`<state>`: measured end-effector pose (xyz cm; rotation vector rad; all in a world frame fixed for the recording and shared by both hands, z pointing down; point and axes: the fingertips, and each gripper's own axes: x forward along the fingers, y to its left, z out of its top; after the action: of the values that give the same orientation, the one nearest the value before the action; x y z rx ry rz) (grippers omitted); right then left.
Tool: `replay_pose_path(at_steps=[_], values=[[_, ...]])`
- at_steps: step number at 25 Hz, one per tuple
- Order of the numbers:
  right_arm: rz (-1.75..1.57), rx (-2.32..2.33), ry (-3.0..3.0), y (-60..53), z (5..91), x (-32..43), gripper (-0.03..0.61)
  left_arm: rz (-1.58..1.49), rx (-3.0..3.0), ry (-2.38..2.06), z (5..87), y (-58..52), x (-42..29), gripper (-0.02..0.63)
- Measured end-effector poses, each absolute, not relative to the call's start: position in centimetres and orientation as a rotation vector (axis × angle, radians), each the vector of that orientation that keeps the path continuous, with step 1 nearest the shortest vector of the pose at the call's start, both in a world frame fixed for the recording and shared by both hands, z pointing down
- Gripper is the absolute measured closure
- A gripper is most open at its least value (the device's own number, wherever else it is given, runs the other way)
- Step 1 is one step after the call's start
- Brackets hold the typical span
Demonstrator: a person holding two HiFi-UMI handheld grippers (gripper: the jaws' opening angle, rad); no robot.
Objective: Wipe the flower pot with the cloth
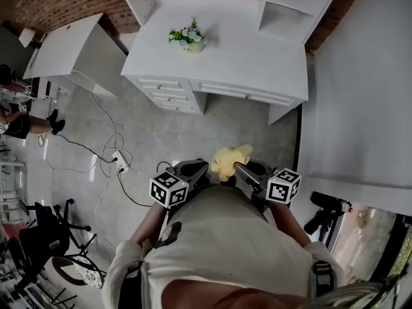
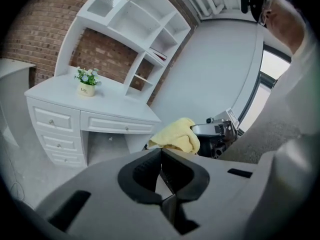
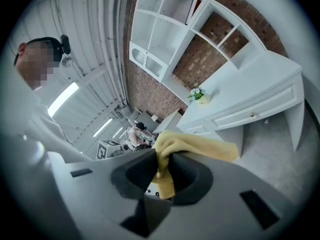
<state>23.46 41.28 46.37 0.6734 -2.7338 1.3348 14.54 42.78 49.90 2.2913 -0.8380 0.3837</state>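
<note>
Head view: flower pot stood upright on the white bench, toward the bench's left half, clear of the shelf unit at the right end. Both grippers were held close to the person's body, with open floor between them and the bench, so the pot was well apart from either.

Right gripper: jaws clamped on the yellow cloth, a bunched fold pinched between the pads and the rest spilling forward. Left gripper: jaws together, nothing between them.

Key relation: from the cloth, the pot lay at roughly 11 o'clock in the head view, far ahead. In the right gripper view it sat at about 1 o'clock above the cloth; in the left gripper view, at about 10 o'clock.

Judgement: the left gripper sat slightly more in line with the pot, but the right carried the cloth, so the approach looked to be forward and a little leftward.
</note>
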Motion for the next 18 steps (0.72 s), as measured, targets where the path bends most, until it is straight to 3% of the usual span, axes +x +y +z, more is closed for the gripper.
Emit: replay_pose_path(at_steps=[18], values=[[1.106,0.850,-2.789,33.8,42.9,14.8,0.506,0.079,2.292,-0.953,46.9,33.9,4.0,0.594]])
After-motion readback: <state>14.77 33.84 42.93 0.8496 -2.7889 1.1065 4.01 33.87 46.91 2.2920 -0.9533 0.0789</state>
